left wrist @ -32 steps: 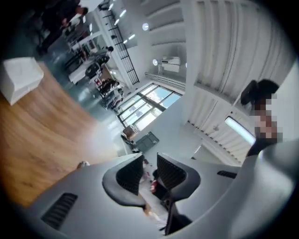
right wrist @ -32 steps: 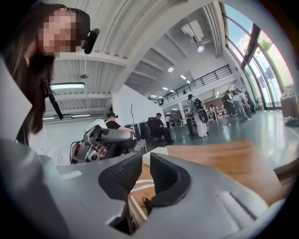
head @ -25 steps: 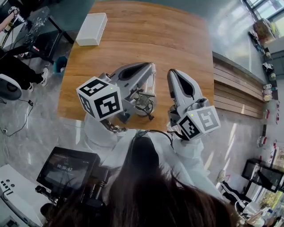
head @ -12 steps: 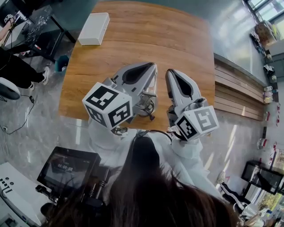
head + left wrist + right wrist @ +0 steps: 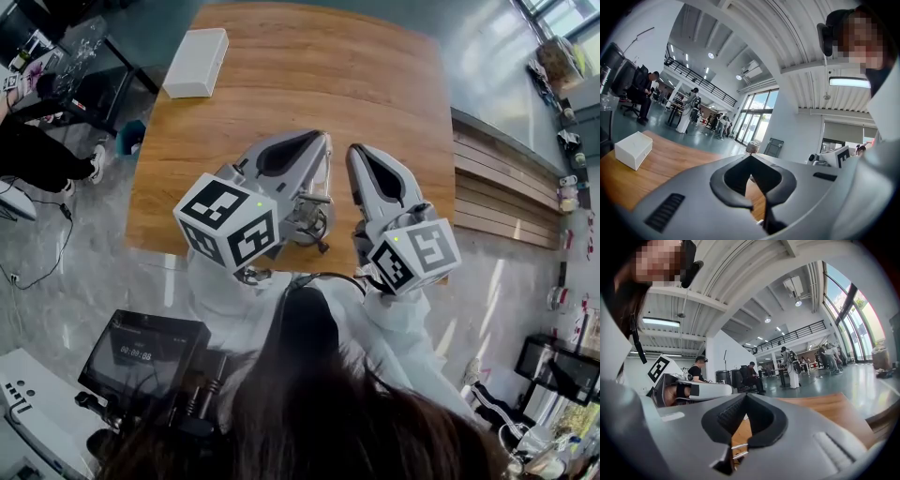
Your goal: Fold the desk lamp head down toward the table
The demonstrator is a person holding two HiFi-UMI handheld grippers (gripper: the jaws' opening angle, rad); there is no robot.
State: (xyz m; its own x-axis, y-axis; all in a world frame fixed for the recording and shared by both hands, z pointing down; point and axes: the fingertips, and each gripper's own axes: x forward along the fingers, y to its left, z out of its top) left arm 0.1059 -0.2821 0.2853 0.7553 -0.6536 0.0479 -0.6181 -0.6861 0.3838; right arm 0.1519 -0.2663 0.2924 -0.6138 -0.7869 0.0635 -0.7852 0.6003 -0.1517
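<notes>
Both grippers are held side by side over the near edge of the wooden table [image 5: 309,75], pointed level and away from the person. The left gripper [image 5: 322,141] is closed: in the left gripper view its dark pads [image 5: 726,180] are seen meeting at the tips, with nothing caught between them and only table and floor visible through the gap behind. The right gripper [image 5: 353,152] is closed too: in the right gripper view the ribbed pads [image 5: 723,417] are brought together at the tips, and nothing is clamped. The two gripper tips are near each other but apart. The left marker cube [image 5: 228,228] is tilted toward the camera, and the right marker cube [image 5: 414,255] is seen just beside the white sleeve [image 5: 403,319]. A small metal part [image 5: 307,217] is seen between the two gripper bodies; what it is cannot be told. The desk lamp cannot be made out in any view, so its place on the table cannot be given. A white box [image 5: 195,62] is lying at the far left corner of the table, well apart from both grippers, and is also caught at the left of the left gripper view. A dark screen [image 5: 142,353] is mounted low at the left, below the left sleeve. People [image 5: 751,376] are seen seated and standing in the hall beyond the table.
</notes>
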